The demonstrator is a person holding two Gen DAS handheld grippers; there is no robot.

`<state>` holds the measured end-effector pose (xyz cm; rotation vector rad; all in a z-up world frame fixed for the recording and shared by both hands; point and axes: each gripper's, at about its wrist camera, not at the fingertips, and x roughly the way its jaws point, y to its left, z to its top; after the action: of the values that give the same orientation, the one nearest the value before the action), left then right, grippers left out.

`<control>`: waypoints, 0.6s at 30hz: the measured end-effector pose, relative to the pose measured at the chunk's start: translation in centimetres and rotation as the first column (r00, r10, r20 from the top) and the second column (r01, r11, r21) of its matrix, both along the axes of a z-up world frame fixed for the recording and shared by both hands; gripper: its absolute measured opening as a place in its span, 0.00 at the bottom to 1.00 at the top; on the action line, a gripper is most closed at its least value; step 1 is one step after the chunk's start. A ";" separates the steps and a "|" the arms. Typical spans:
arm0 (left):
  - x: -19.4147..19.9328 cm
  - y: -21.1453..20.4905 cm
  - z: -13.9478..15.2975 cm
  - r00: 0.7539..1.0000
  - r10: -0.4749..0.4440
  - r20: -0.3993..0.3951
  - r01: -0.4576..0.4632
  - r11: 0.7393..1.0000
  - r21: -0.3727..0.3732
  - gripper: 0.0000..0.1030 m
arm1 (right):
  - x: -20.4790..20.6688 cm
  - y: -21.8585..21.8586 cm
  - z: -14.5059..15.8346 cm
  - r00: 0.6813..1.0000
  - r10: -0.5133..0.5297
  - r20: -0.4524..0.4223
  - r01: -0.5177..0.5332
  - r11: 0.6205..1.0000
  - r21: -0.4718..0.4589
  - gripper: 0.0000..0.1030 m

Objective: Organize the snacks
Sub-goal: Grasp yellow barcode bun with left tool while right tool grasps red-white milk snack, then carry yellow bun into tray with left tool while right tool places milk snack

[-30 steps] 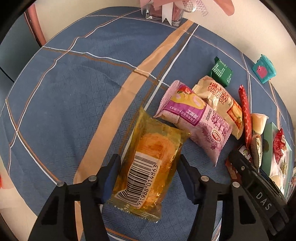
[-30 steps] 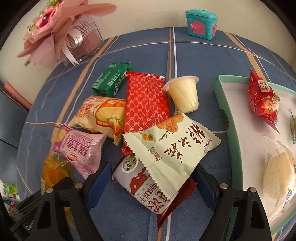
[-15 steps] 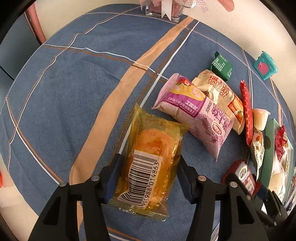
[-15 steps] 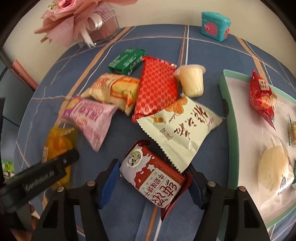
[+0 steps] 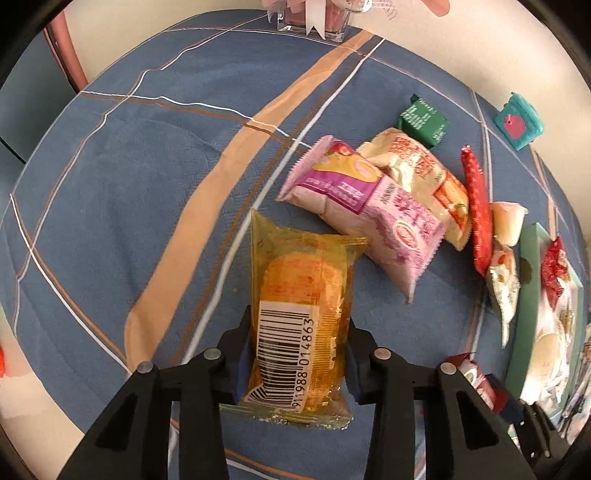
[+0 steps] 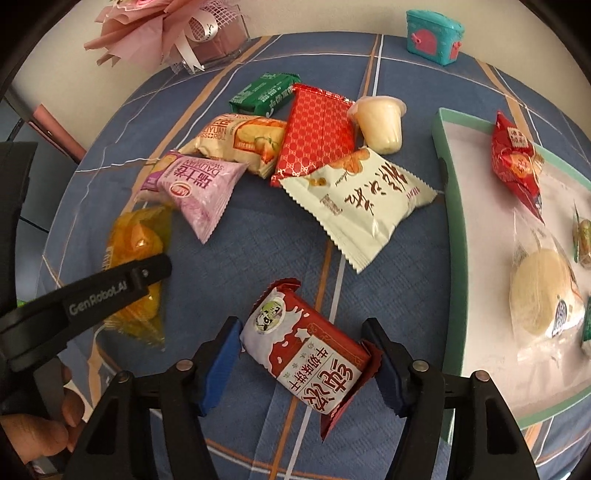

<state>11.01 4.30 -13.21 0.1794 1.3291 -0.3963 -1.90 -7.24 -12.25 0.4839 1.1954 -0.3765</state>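
Orange cake pack (image 5: pixel 301 325), long axis running away from the counter's near edge, sits clamped in the left gripper (image 5: pixel 295 363); right gripper (image 6: pixel 303 363) fingers are closing around the red biscuit pack (image 6: pixel 306 350), angled rightward.

Worktop (image 5: pixel 155 192) covered by blue cloth (image 6: pixel 266 258) crossed by tan, white and brown stripes. Cream wall (image 6: pixel 325 14) seen behind far edge. Pink bouquet in clear holder (image 6: pixel 162 33) set at back, teal toy chest (image 6: pixel 434 31) near wall. Scene evenly, softly lit.
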 end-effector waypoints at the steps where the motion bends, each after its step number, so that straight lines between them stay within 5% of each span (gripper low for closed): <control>1: -0.2 -0.1 0.0 1.000 0.000 -0.004 0.000 1.000 -0.004 0.40 | -0.3 0.0 0.1 1.000 -0.002 0.007 0.002 1.000 0.007 0.67; 18: -2.3 -1.2 6.8 0.992 0.019 0.126 -0.005 0.993 -0.116 0.39 | -3.4 -1.2 6.6 0.988 -0.032 0.153 0.029 0.999 0.028 0.67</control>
<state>8.70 3.08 -6.42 0.0980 1.1783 -0.4435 -5.34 -8.44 -5.62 0.5442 1.0455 -0.3442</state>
